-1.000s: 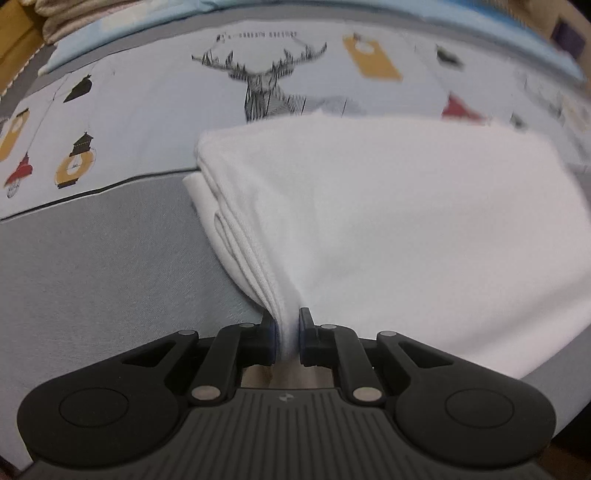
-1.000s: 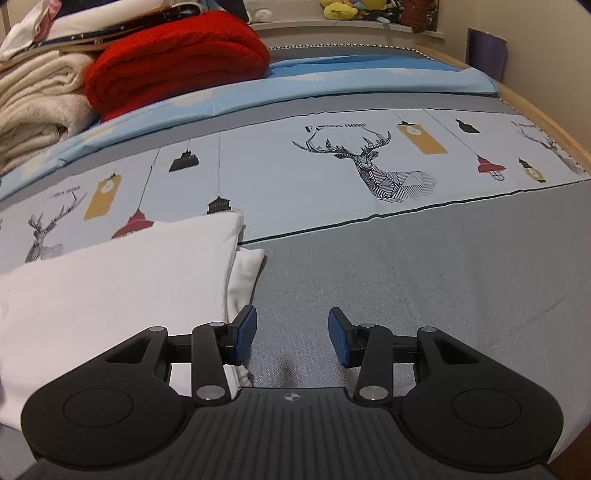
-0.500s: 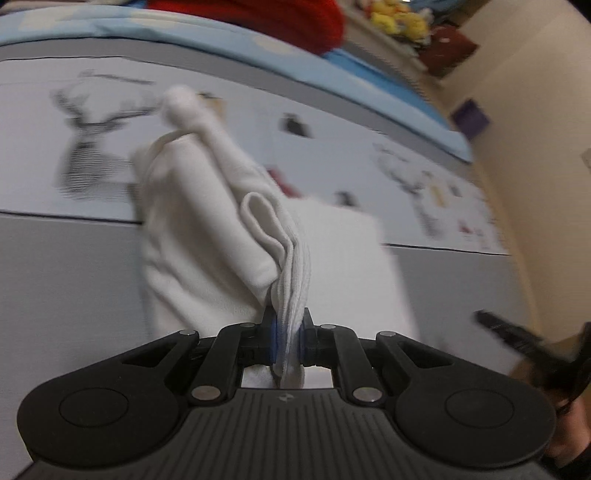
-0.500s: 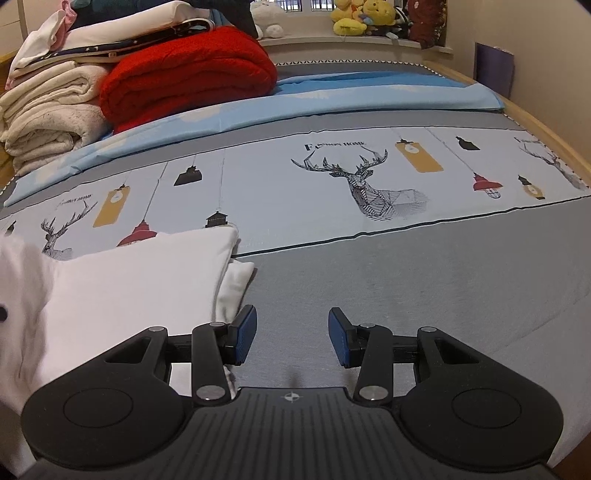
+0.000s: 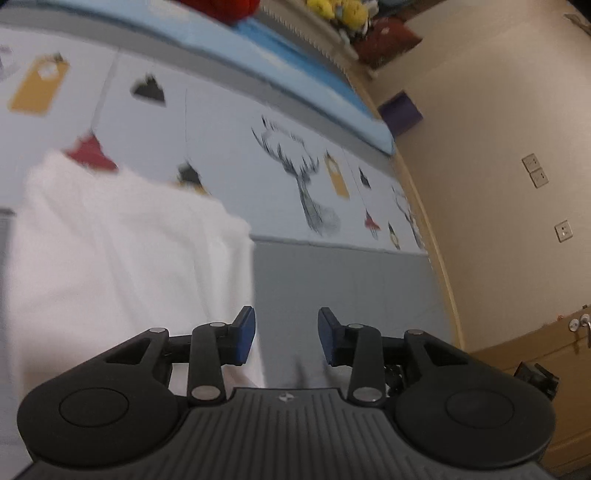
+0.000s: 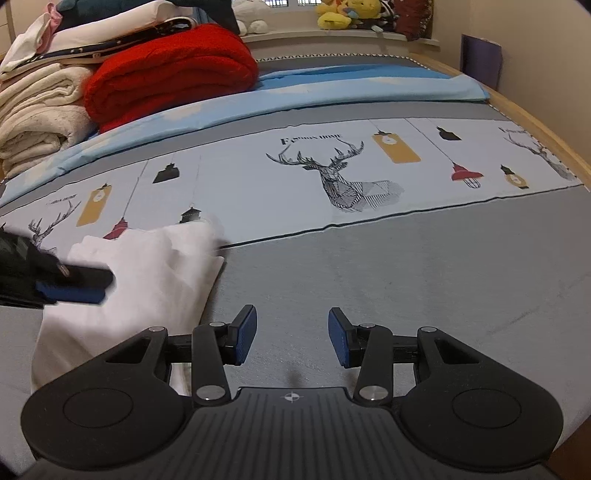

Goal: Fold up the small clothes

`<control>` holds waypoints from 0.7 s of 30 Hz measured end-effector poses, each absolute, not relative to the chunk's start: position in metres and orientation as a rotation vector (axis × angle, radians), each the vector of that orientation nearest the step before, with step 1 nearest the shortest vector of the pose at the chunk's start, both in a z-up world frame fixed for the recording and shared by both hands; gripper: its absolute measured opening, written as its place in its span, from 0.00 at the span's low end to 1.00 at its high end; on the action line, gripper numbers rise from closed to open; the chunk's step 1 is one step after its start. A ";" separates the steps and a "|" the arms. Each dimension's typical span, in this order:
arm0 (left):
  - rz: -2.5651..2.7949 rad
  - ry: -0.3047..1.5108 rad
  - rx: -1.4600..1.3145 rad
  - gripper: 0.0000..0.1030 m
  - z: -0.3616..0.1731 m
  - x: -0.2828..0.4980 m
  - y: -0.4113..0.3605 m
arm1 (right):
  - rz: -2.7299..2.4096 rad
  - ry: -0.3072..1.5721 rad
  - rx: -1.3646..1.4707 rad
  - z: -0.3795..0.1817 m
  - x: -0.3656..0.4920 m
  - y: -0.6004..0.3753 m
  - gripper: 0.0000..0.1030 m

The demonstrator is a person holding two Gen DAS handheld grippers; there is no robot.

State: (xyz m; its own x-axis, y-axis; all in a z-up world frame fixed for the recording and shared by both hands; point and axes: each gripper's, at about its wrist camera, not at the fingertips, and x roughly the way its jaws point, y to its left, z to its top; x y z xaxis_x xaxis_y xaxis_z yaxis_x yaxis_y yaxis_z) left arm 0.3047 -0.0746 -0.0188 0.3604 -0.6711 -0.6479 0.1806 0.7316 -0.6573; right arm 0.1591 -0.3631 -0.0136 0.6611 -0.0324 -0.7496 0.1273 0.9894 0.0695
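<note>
**Folded cloth released on bed**

The white cloth (image 6: 147, 280) lies folded on the bed (image 6: 369, 273), across the grey band's border. The left gripper (image 5: 286, 334) has just been opening; nothing sits between its jaws. The right gripper (image 6: 291, 334) stands open and empty beside the cloth.

Soft indoor light, motion blur, fisheye bending

1. In the right wrist view, the folded garment (image 6: 147, 280) lies on the bed (image 6: 369, 277) at about nine o'clock of the right gripper (image 6: 291, 336).
2. The left gripper (image 6: 70, 284) reaches in over the garment from nine o'clock.
3. A rolled blanket (image 6: 170, 74) lies at eleven o'clock at the bed's far end, with stacked towels (image 6: 37, 118) to its left.
4. Plush toys (image 6: 343, 13) sit on the ledge (image 6: 332, 35) behind, at twelve o'clock.
</note>
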 end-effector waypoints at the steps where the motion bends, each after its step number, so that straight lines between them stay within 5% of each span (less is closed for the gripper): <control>1: -0.562 1.070 -0.529 0.39 -0.018 0.304 -0.066 | -0.091 0.844 0.127 -0.014 0.160 -0.363 0.43; 21: -0.559 1.178 -0.223 0.39 -0.070 0.277 0.027 | -0.032 0.929 0.339 -0.045 0.245 -0.288 0.43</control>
State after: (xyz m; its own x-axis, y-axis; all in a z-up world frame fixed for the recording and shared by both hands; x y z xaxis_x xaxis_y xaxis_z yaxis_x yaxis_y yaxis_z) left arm 0.2770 0.0270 -0.0700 0.2664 -0.5229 -0.8097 0.2964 0.8438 -0.4475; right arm 0.2452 -0.2884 -0.0446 0.6018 0.1179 -0.7899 0.1723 0.9466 0.2725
